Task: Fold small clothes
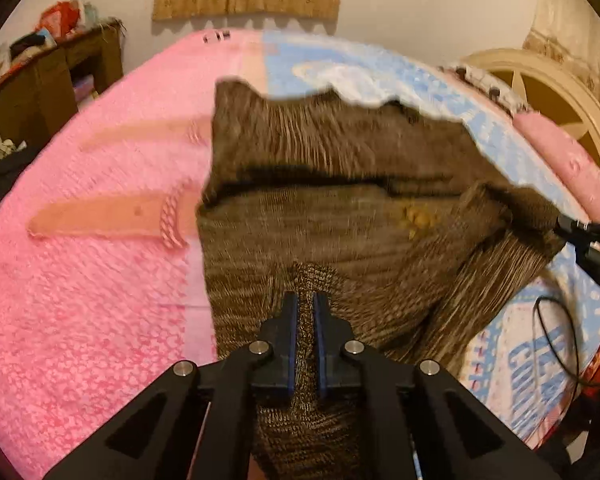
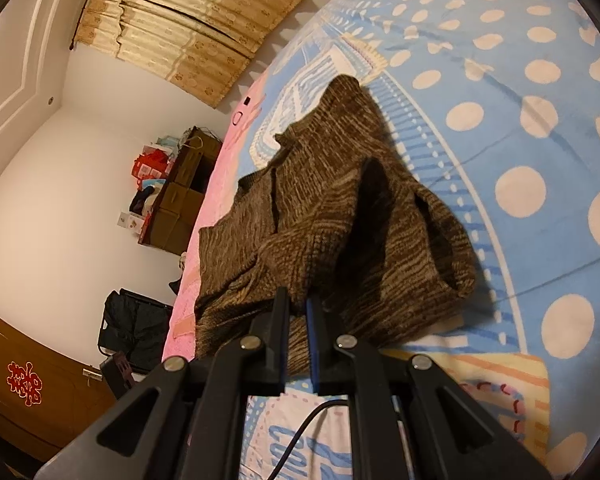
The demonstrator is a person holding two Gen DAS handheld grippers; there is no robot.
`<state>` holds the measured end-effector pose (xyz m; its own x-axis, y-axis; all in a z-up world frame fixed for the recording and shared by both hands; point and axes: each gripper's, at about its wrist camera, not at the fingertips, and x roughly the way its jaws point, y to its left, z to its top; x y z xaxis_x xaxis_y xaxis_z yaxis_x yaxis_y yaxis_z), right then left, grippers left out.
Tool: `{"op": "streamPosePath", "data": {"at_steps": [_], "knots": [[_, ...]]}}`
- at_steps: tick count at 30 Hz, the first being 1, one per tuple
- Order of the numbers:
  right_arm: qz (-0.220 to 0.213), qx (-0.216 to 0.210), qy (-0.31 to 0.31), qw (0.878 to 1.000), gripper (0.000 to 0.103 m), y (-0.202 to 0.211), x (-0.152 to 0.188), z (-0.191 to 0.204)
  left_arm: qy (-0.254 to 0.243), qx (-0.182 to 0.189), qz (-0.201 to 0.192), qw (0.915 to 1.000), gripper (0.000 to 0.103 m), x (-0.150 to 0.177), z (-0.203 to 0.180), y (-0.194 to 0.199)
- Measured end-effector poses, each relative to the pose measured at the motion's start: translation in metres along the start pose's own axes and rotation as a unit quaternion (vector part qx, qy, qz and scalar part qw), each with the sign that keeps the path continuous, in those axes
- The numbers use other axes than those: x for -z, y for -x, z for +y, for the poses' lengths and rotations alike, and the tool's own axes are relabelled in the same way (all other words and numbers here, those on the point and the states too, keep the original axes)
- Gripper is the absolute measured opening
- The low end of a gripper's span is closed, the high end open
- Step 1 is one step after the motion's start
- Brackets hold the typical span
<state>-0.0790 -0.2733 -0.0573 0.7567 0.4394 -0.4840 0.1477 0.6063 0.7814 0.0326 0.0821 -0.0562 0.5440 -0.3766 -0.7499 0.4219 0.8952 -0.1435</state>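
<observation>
A small brown knitted sweater point(image 1: 340, 184) lies partly lifted over the bed; it also shows in the right wrist view point(image 2: 324, 216). My left gripper point(image 1: 305, 300) is shut on the sweater's near edge, with knit pinched between the blue pads. My right gripper point(image 2: 298, 300) is shut on another edge of the sweater and holds it raised, so the cloth hangs in folds. In the left wrist view the right gripper point(image 1: 568, 226) shows at the far right, clamped on the sweater's corner. The motion blurs the cloth in the left view.
The bed has a pink blanket point(image 1: 80, 280) on the left and a blue dotted sheet point(image 2: 520, 120) on the right. A pink pillow point(image 1: 560, 156) and cream headboard point(image 1: 540, 80) lie far right. A black cable point(image 1: 556, 340) trails near the bed edge. A wooden cabinet point(image 1: 48, 84) stands by the wall.
</observation>
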Motion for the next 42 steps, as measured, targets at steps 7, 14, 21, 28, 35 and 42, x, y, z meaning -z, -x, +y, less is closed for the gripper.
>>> {"op": "streamPosePath", "data": {"at_steps": [7,14,21,28,35,42], "knots": [[-0.035,-0.026,0.030,0.999,0.012,0.025,-0.012,0.025,0.002,0.004,-0.072,0.9974,0.007,-0.030,0.005,0.038],[-0.048,0.011,0.069,0.996,0.018,0.025,-0.017,0.030,0.005,-0.003,-0.086,0.9963,0.007,-0.056,0.007,0.026],[-0.019,0.035,0.076,0.996,0.064,0.014,-0.016,0.023,0.011,0.002,-0.102,0.9948,0.007,-0.060,0.006,0.025],[0.030,0.096,0.127,0.987,0.017,-0.042,-0.021,0.021,0.024,0.005,-0.100,0.9947,0.007,-0.061,0.010,0.017],[0.016,-0.024,0.062,0.998,0.009,-0.018,-0.050,0.028,0.029,0.018,-0.116,0.9927,0.007,-0.095,0.024,0.016],[-0.040,-0.036,0.060,0.997,0.009,-0.018,-0.130,0.049,0.048,0.010,-0.129,0.9904,0.007,-0.159,0.047,-0.017]]}}
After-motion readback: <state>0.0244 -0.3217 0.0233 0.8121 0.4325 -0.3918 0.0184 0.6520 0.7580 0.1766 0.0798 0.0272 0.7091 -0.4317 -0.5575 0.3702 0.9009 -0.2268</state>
